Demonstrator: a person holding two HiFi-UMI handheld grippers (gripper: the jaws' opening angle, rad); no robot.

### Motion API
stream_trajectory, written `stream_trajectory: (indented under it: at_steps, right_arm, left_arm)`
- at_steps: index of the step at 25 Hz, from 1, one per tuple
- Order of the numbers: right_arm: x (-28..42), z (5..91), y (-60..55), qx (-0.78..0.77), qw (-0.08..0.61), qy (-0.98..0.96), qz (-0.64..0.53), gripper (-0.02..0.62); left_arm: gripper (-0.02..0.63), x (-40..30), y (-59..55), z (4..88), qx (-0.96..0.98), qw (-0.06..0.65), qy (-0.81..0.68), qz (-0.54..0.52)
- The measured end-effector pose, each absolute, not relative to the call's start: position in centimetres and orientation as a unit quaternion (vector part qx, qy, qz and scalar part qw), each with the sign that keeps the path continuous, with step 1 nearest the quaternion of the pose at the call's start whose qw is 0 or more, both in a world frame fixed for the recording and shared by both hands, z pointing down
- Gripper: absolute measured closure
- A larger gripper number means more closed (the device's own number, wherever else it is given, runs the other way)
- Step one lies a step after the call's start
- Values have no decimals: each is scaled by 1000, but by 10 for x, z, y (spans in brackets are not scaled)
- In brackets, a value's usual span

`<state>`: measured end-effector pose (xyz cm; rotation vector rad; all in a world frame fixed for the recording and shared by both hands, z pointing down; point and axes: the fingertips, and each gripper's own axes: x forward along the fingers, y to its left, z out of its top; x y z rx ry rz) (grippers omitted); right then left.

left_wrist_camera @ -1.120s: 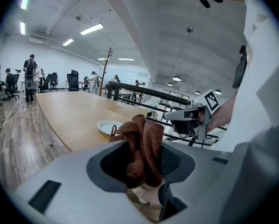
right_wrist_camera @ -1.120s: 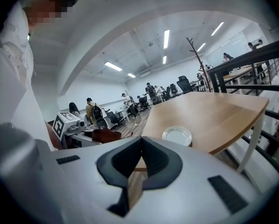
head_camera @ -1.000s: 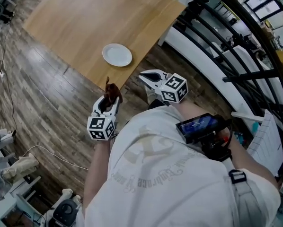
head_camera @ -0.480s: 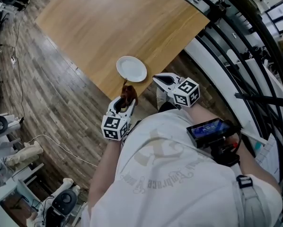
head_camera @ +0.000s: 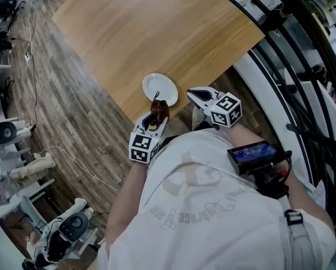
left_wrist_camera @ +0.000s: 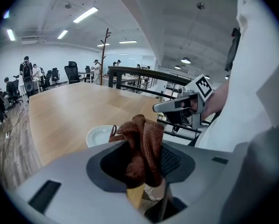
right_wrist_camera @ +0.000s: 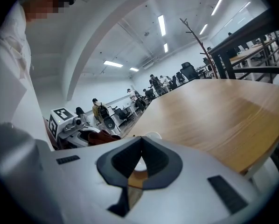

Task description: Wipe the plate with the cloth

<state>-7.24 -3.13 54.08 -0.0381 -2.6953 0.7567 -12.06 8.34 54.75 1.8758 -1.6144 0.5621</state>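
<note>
A small white plate [head_camera: 160,89] lies near the front edge of the wooden table [head_camera: 157,27]. My left gripper [head_camera: 157,116] is shut on a bunched brown cloth [head_camera: 159,109], which hangs just at the plate's near rim. In the left gripper view the cloth [left_wrist_camera: 146,139] fills the jaws, with the plate [left_wrist_camera: 98,135] just beyond it. My right gripper [head_camera: 195,94] hovers off the table's edge to the right of the plate, jaws shut with nothing between them. The right gripper view shows only a sliver of the plate [right_wrist_camera: 152,135] over its jaws.
A black railing [head_camera: 280,55] runs along the right, close to the table's corner. Wood-plank floor [head_camera: 72,117] lies left of the table, with a white cable [head_camera: 72,156] and machines [head_camera: 22,167] on it. People and office chairs [left_wrist_camera: 74,71] stand far behind.
Both grippers have come closer to the table. The left gripper carried the cloth from off the table's edge up to the plate's near rim. The right gripper stays beside it.
</note>
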Motion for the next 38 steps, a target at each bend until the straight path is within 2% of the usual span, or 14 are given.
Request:
stream_trajectory:
  at_steps: [8, 15, 28, 38]
  right_arm:
    - [-86, 536, -20, -37, 171, -947, 270, 581]
    - [-88, 539, -27, -20, 170, -944, 283, 581]
    - [-73, 549, -31, 88, 162, -935, 303, 581]
    - [-61, 556, -40, 120, 157, -927, 317, 581]
  left_arm:
    - [436, -121, 95, 547, 702, 265, -588, 300]
    - [436, -124, 86, 546, 714, 261, -564, 322]
    - [436, -119, 41, 581, 782, 232, -429, 388]
    - [436, -120, 36, 595, 784, 217, -399, 424]
